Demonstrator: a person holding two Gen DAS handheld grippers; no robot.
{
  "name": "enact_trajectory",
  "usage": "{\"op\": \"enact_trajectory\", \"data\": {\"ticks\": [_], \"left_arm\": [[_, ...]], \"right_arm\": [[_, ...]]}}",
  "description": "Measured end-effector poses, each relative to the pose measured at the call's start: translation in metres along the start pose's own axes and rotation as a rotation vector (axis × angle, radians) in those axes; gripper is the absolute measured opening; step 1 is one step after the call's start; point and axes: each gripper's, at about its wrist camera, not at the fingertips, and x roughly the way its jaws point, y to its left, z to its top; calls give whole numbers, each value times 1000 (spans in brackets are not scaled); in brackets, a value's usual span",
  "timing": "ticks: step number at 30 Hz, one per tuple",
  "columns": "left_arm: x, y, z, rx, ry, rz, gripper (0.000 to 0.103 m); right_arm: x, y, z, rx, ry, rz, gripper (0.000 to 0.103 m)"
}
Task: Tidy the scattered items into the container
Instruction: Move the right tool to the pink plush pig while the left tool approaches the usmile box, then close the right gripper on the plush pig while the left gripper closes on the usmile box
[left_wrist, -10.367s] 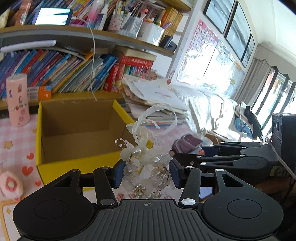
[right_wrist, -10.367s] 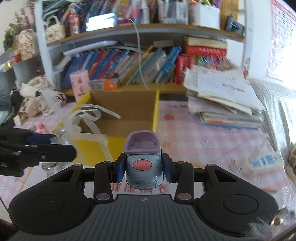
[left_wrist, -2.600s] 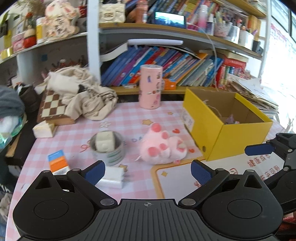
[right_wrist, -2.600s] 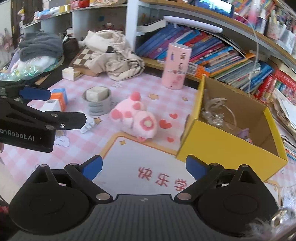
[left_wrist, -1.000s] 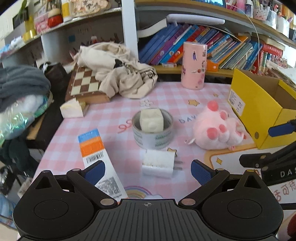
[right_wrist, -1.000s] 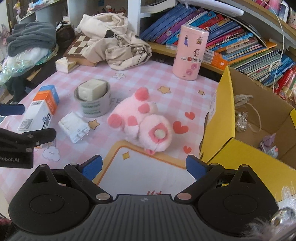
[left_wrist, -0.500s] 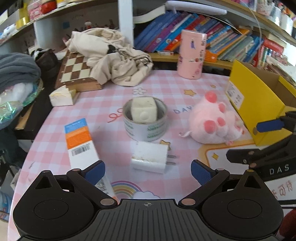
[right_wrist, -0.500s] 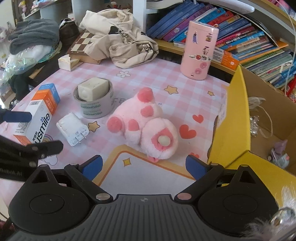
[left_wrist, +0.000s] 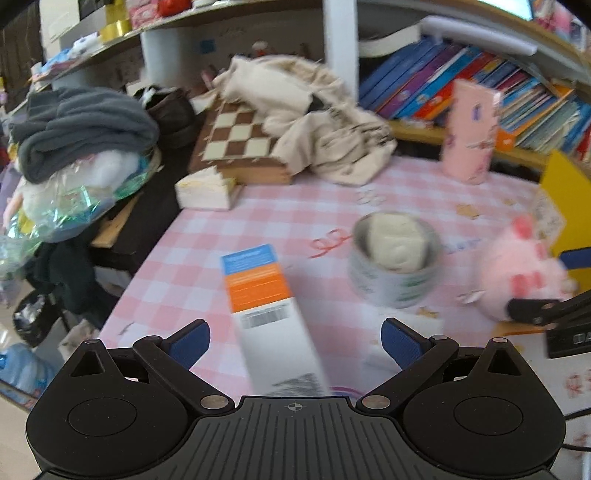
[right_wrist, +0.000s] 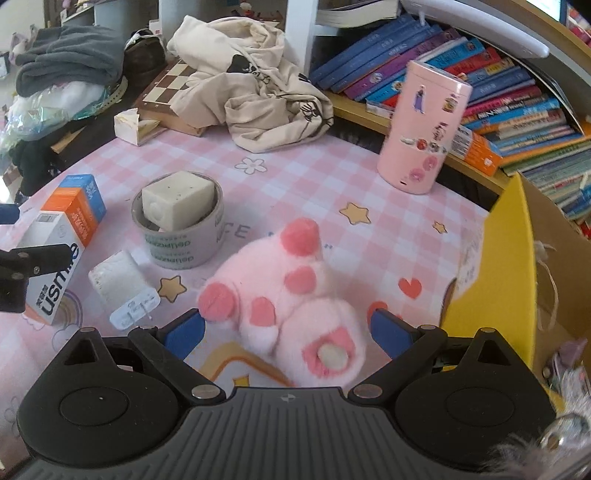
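Note:
My left gripper (left_wrist: 293, 341) is open, its blue pads on either side of a white, orange and blue carton (left_wrist: 267, 306) lying on the pink checked cloth. My right gripper (right_wrist: 286, 334) is open around a pink plush paw (right_wrist: 291, 306). The yellow cardboard box (right_wrist: 491, 280) stands at the right with a beaded ornament and a small purple toy (right_wrist: 570, 350) inside. A grey tape roll (right_wrist: 184, 236) holds a cream cube (right_wrist: 179, 201). Beside it lies a white charger plug (right_wrist: 120, 282). The left view also shows the roll (left_wrist: 395, 273), the plush (left_wrist: 517, 273) and the box's corner (left_wrist: 565, 188).
A pink cylinder (right_wrist: 421, 129) stands near the bookshelf. A chessboard (right_wrist: 166, 92) under a beige cloth bag (right_wrist: 251, 81), a small cream box (right_wrist: 127, 127) and piled grey clothing (right_wrist: 70, 55) crowd the far left. The table's left edge (left_wrist: 147, 266) drops to floor clutter.
Both grippers have moved forward and down. The left one swung left from the plug and now straddles the carton. The right one closed in on the plush paw.

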Motion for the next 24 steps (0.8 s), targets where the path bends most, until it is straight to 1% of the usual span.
{"op": "enact_trajectory", "data": {"ticks": [7,9,13,18,19,21,23,24], "left_arm": [[18,14,0,-36,32,14,100],[22,17,1,-45,36,9,100],[29,19,1,-54,42,-4,100],[38,19,0,-56,75,-18,98],[39,20,-1,-58,81,-23,95],[41,20,-3,-60,96,-33,92],[42,21,-5,-64,108,-48,77],[41,21,-6,-66,108,-54,75]], "right_arm": [[18,5,6,-35,16,-2,95],[23,6,8,-45,21,-3,92],[29,9,10,-68,26,-12,90],[31,10,8,-90,33,-18,85],[31,10,8,-90,33,-16,84],[29,9,6,-90,35,-13,82],[27,10,5,-90,36,-8,80],[26,10,5,-90,37,-3,80]]}}
